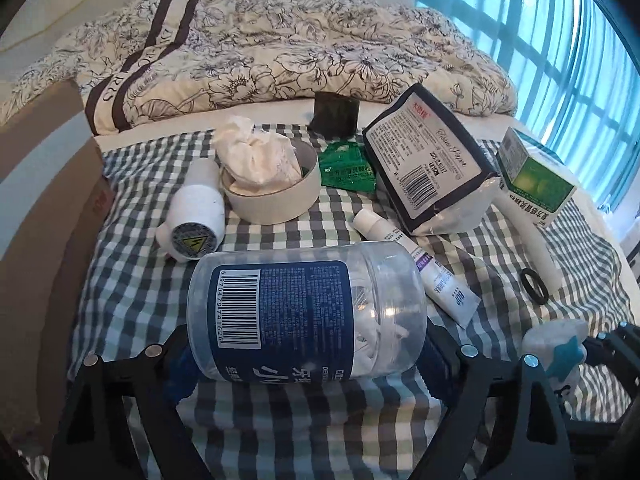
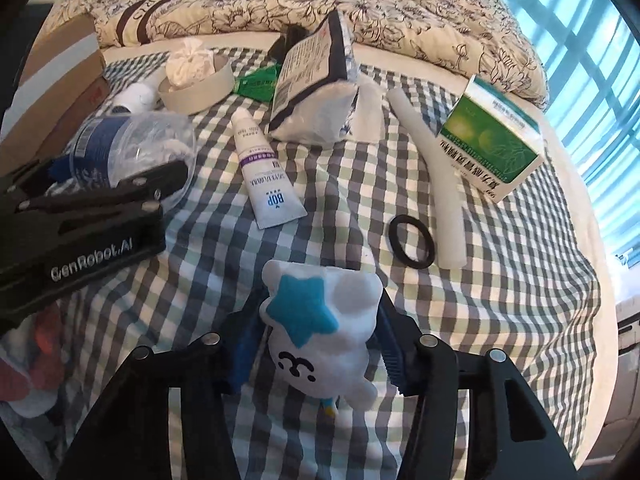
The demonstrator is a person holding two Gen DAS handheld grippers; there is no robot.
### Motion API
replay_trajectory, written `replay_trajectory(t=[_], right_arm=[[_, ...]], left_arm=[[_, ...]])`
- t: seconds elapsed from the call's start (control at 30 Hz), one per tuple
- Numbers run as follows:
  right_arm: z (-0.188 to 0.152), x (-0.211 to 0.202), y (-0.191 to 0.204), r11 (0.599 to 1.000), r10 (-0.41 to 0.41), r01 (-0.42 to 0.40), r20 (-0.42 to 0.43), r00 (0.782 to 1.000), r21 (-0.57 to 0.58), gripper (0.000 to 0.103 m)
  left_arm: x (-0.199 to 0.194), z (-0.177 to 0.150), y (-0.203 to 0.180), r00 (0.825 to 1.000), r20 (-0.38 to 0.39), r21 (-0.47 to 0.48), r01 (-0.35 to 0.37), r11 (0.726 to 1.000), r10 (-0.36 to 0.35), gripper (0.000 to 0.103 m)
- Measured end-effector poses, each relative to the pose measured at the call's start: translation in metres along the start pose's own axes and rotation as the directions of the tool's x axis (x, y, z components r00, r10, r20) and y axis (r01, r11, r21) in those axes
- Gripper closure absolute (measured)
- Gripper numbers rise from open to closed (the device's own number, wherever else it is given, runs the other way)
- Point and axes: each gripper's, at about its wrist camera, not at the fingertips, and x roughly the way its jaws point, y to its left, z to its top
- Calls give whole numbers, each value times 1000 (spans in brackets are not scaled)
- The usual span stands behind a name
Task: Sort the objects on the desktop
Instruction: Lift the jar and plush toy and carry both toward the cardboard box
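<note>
A clear plastic jar (image 1: 304,312) with a blue label lies on its side between the fingers of my left gripper (image 1: 308,364), which is shut on it. The right wrist view shows the same jar (image 2: 132,144) at the left, held in the left gripper (image 2: 80,216). My right gripper (image 2: 316,352) is shut on a white plush toy (image 2: 320,328) with a blue star, its blue pads (image 2: 244,344) pressing both sides. That plush toy (image 1: 556,344) also shows at the lower right of the left wrist view. Both sit over a checked cloth (image 2: 200,272).
On the cloth lie a toothpaste tube (image 2: 268,176), tissue pack (image 2: 316,80), green-white box (image 2: 492,136), white foam tube (image 2: 436,184), black ring (image 2: 412,246), round tin (image 1: 272,196) holding crumpled tissue, white plug-shaped item (image 1: 196,220) and green sachet (image 1: 348,168). A cardboard box (image 1: 40,200) stands left; a quilt (image 1: 280,48) lies behind.
</note>
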Motion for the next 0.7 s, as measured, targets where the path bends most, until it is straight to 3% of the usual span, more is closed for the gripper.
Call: replay_trajectory(t=[0.43,0.7], right_arm=[[-11,-51,-10,1000,7,-8,93,996,12,51],[-23,-85,-18,1000,8,-11,145,989,18,51]], left_arm=[[-55,-18,14,997,73,-61,-3,998,7,14],[-100,-29,7,986,100,-78,-125,989,132,14]])
